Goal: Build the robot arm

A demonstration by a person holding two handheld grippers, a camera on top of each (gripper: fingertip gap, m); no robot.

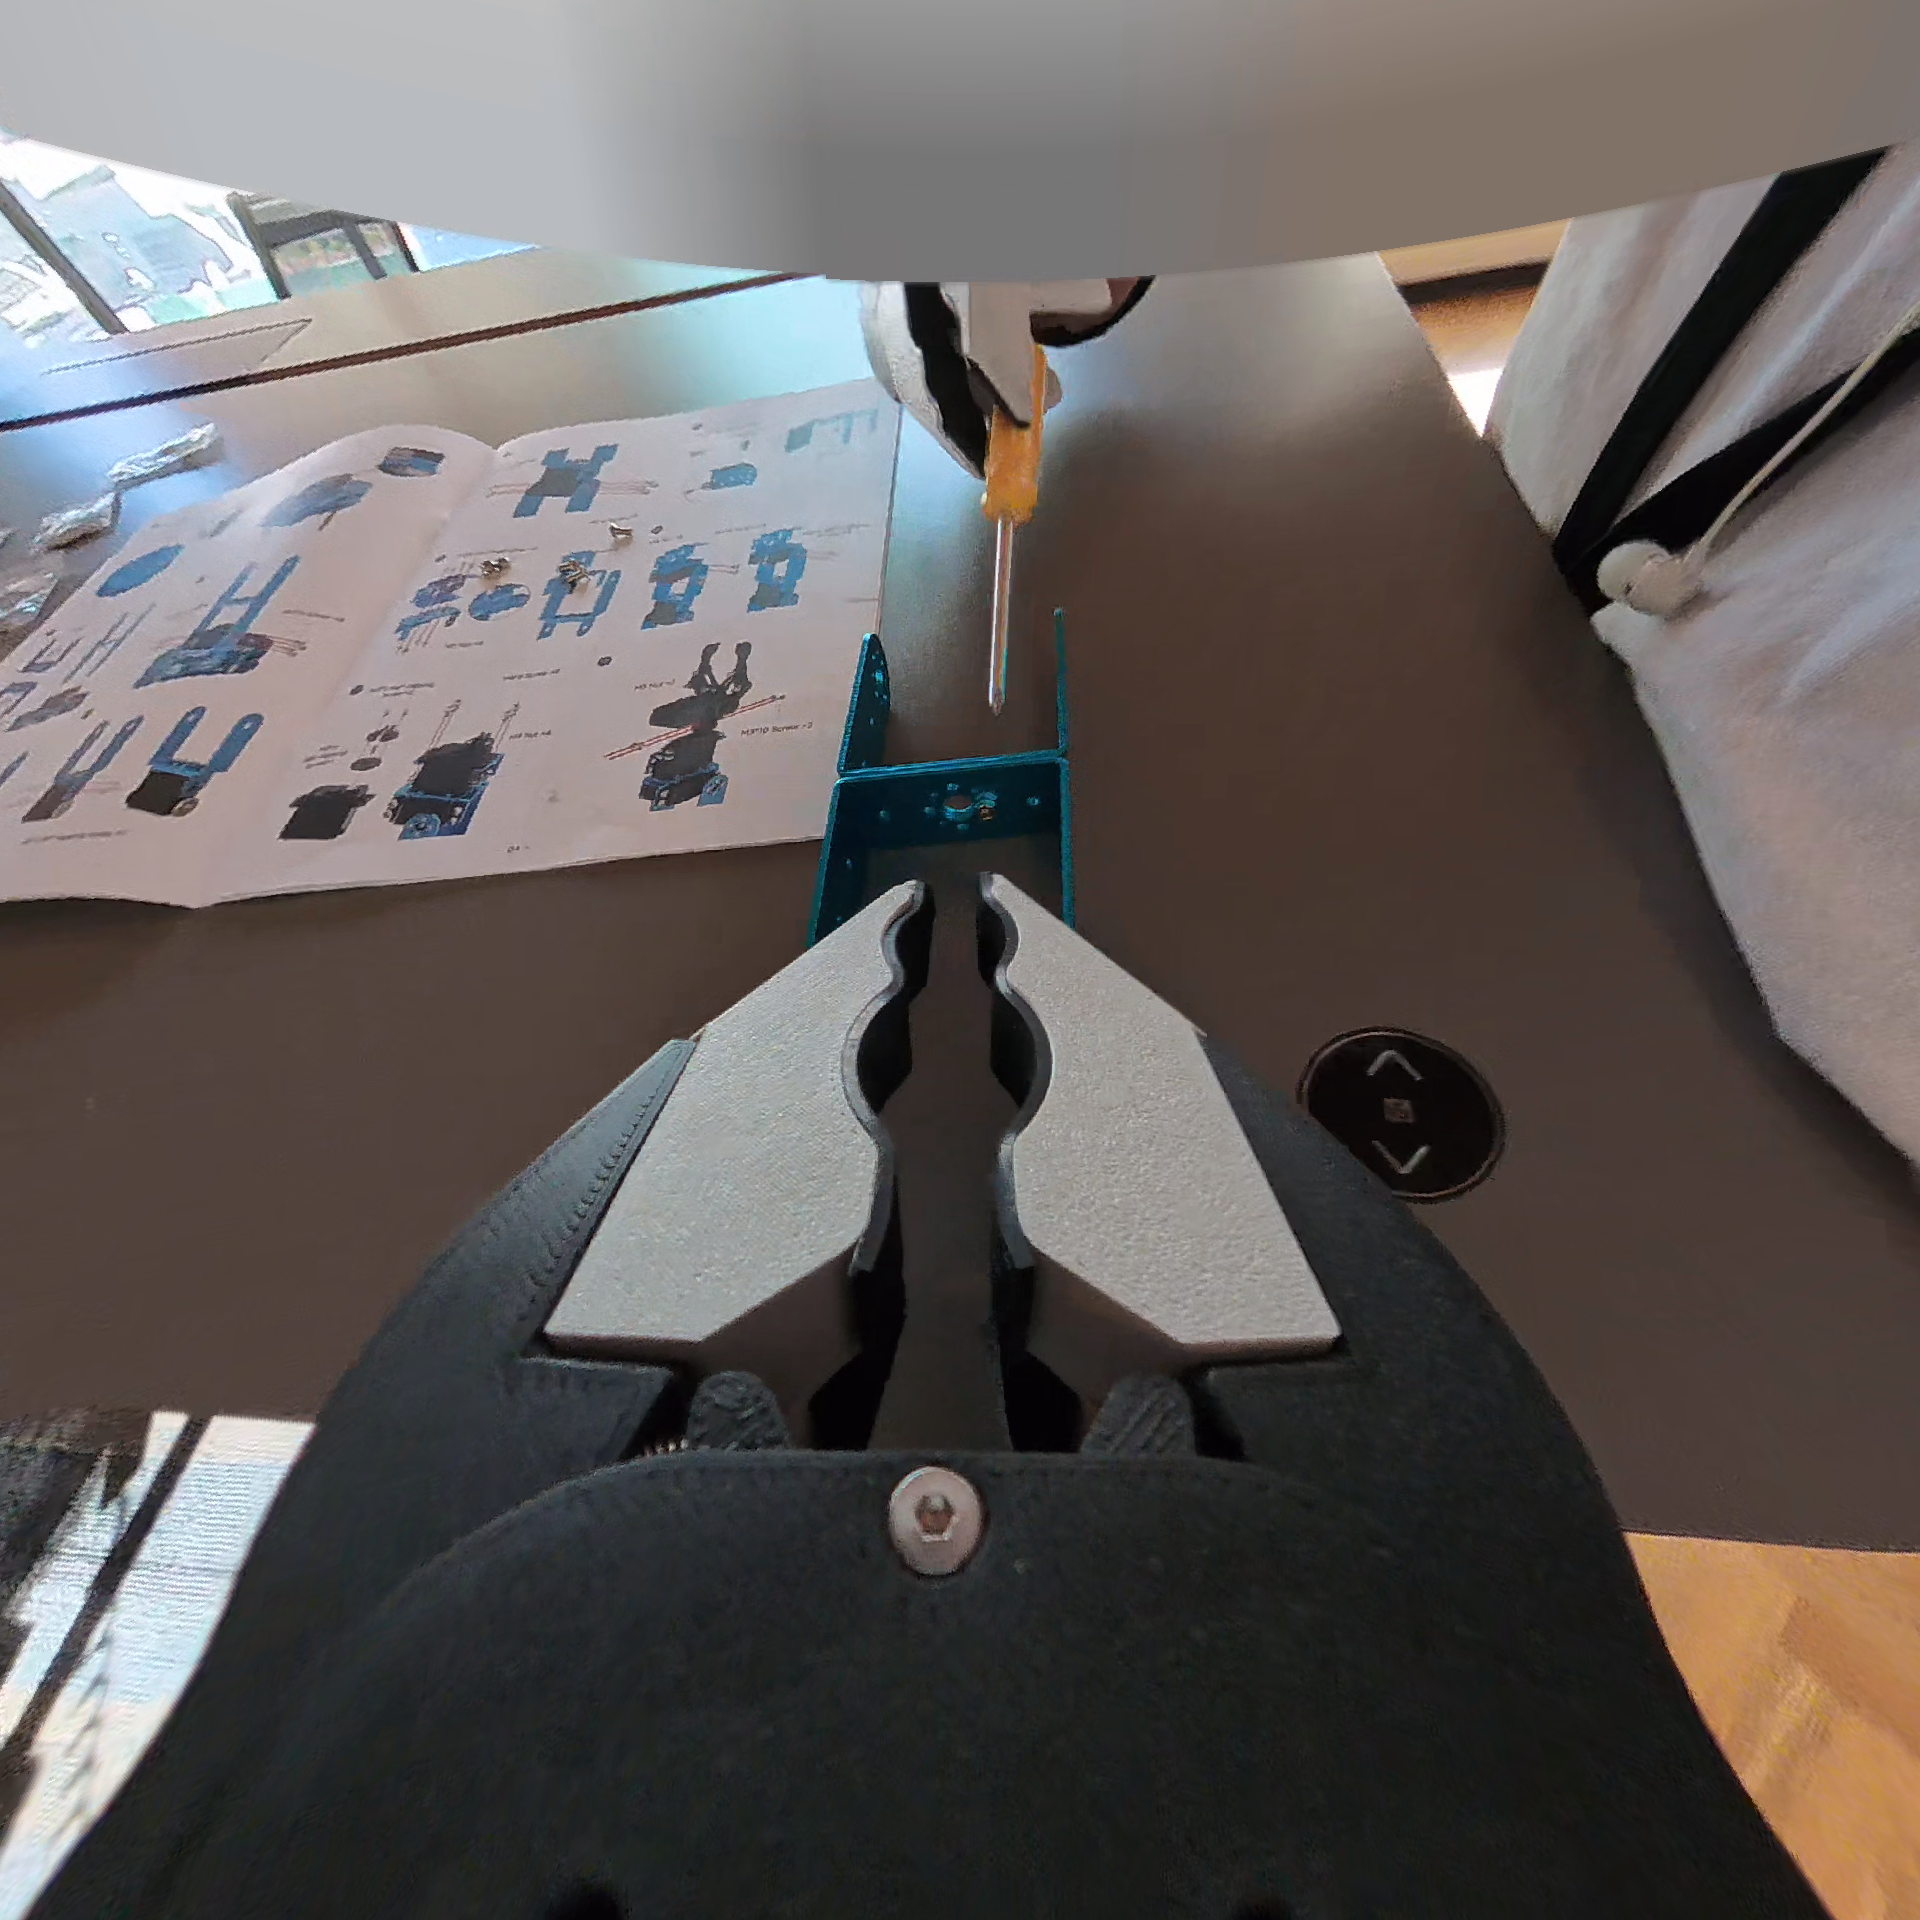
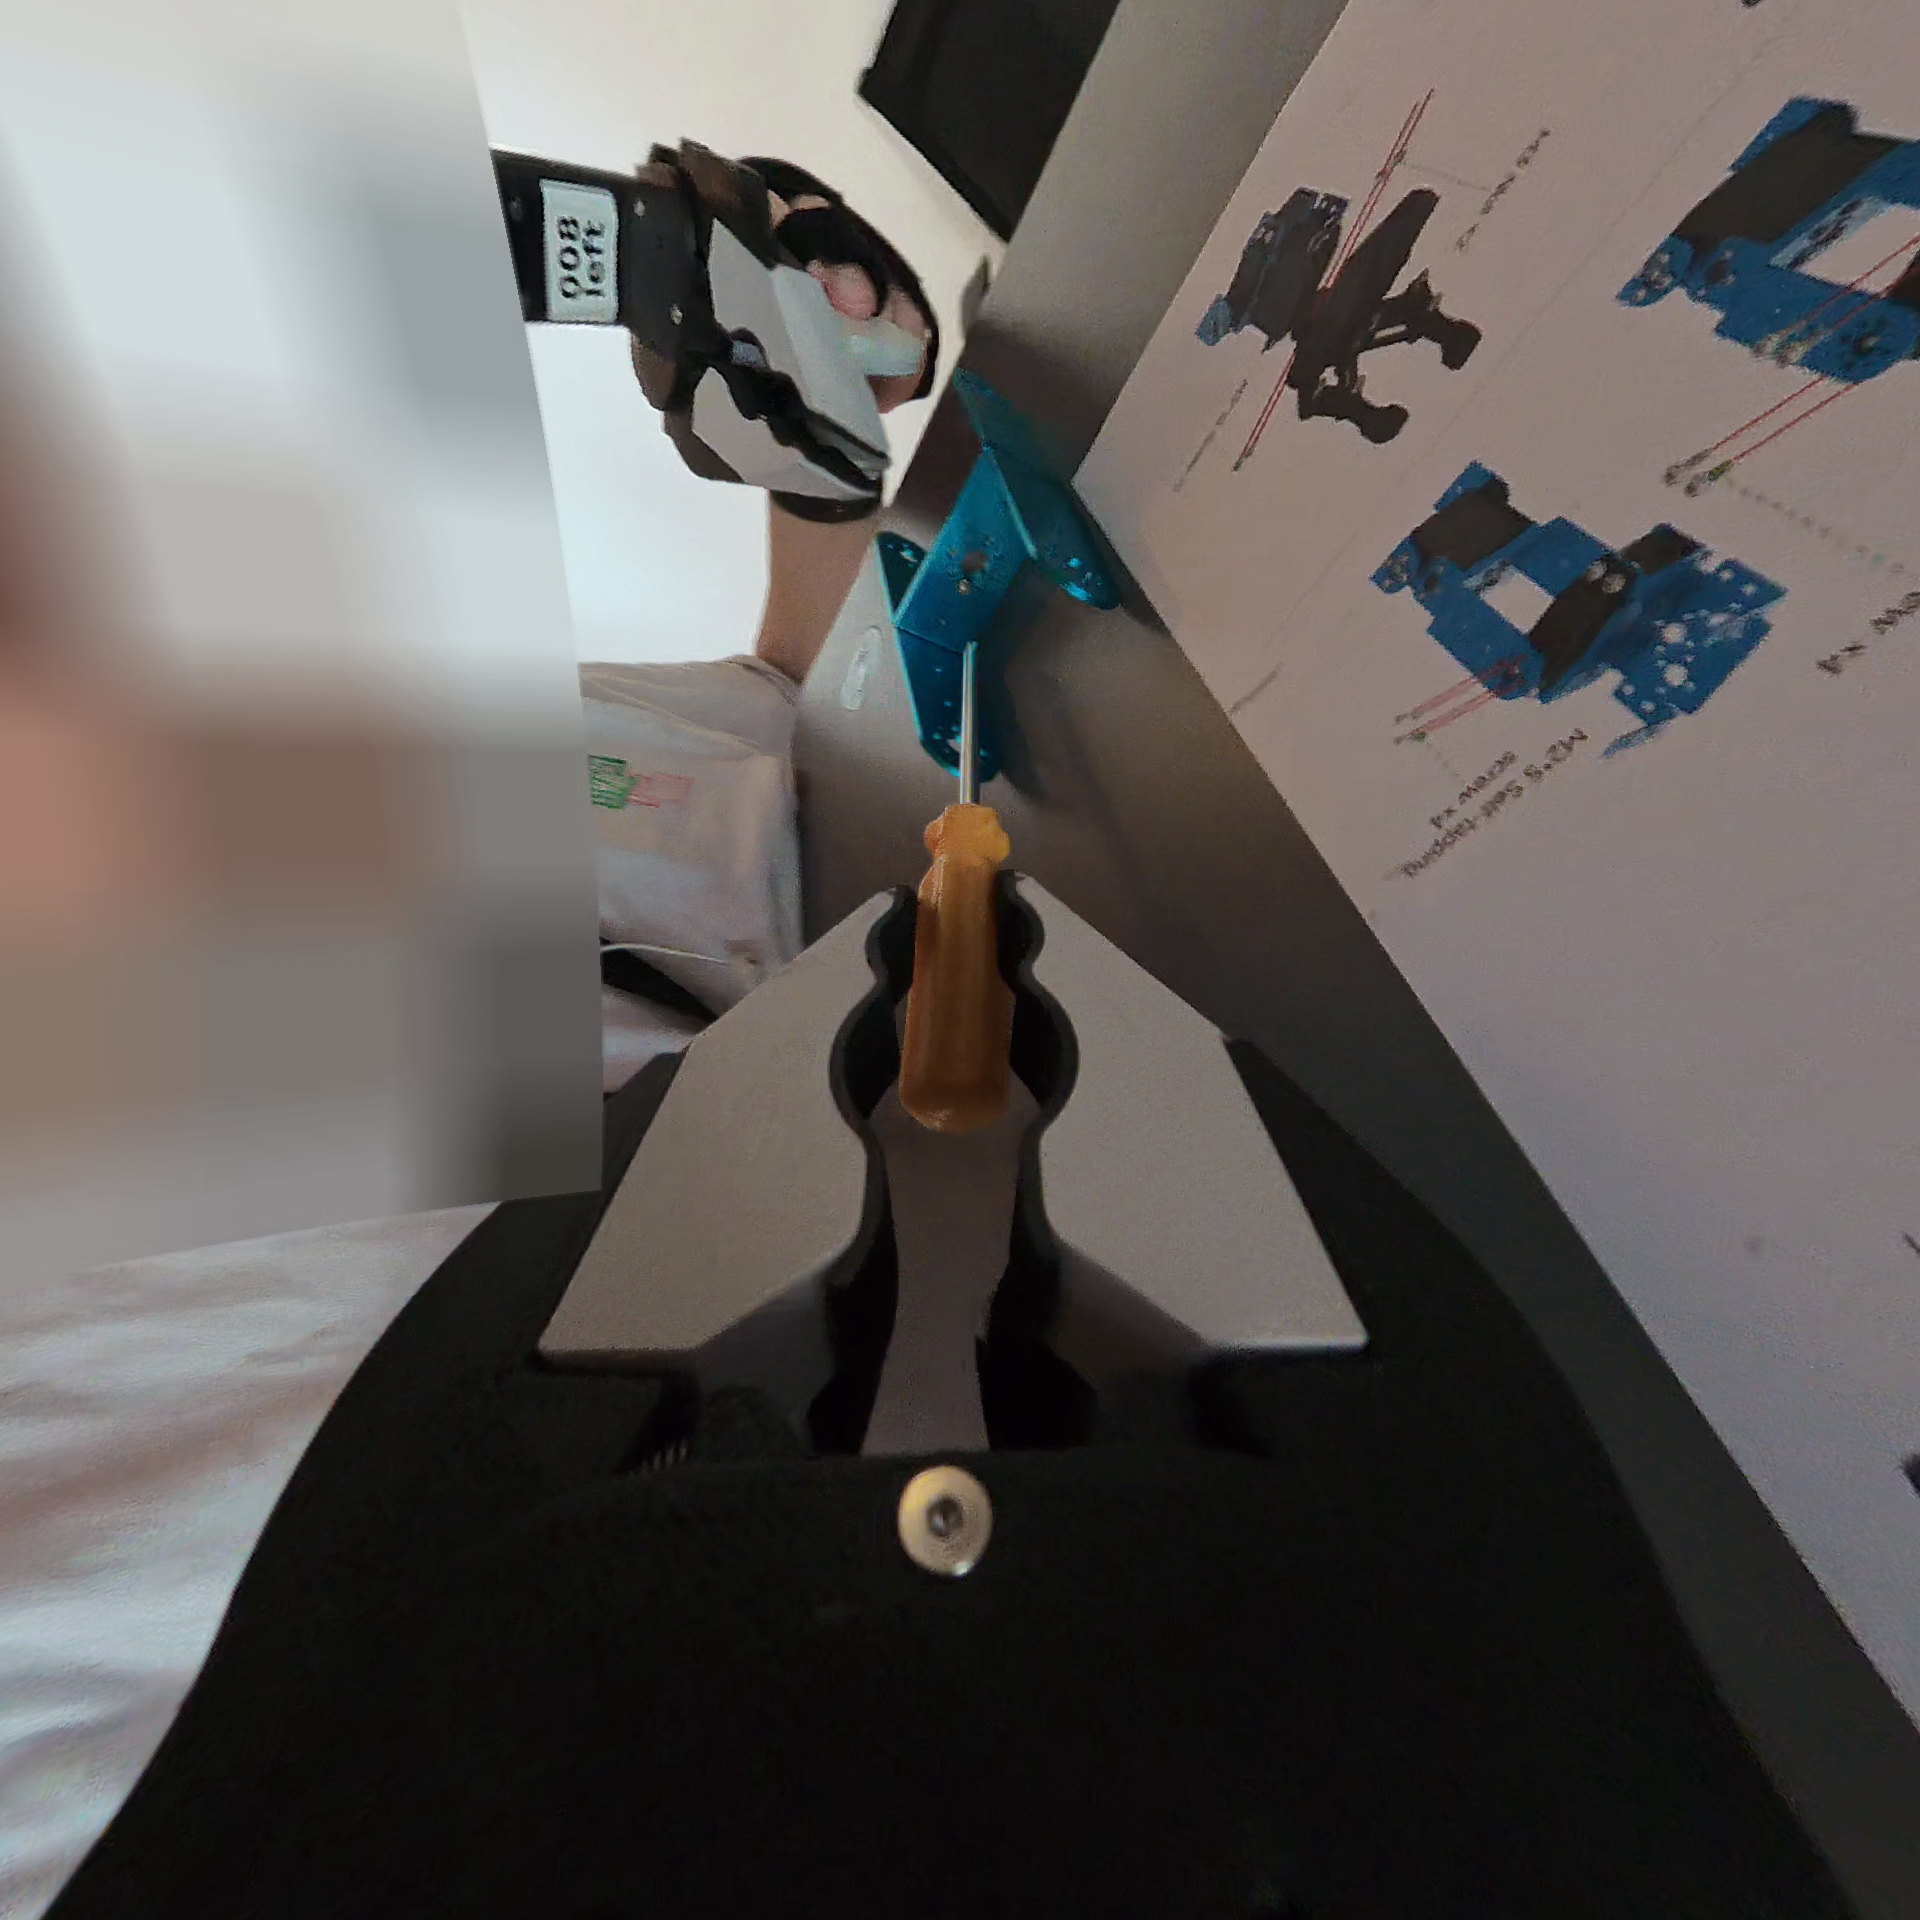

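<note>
Blue metal bracket (image 1: 940,805), one piece, is standing on the dark tabletop (image 1: 1247,727) just beside the right edge of the open booklet (image 1: 436,644). It is made of thin anodised sheet folded into U shapes: a cross plate pierced by one large central hole and rows of small holes, with side flanges reaching away from and toward the left wrist camera. In the right wrist view the same bracket (image 2: 961,582) is appearing tilted against the table edge.

One screwdriver (image 2: 956,997), with an amber translucent handle and a slim steel shaft, is being gripped by the right gripper (image 2: 954,894), whose two grey fingers are closing on the handle. Its tip is pointing into the bracket; in the left wrist view the screwdriver (image 1: 1006,540) is hanging point-down between the far flanges, and whether the tip is touching metal cannot be told.

The left gripper (image 1: 951,894) is hovering just short of the bracket's near side, its two fingers standing slightly apart with nothing between them.

About four small silver screws (image 1: 566,569) are lying on the booklet's printed diagrams. Crumpled clear bags (image 1: 114,488), at least three, are lying at its far left. One round black button (image 1: 1400,1114) is sitting flush in the tabletop to the right.
</note>
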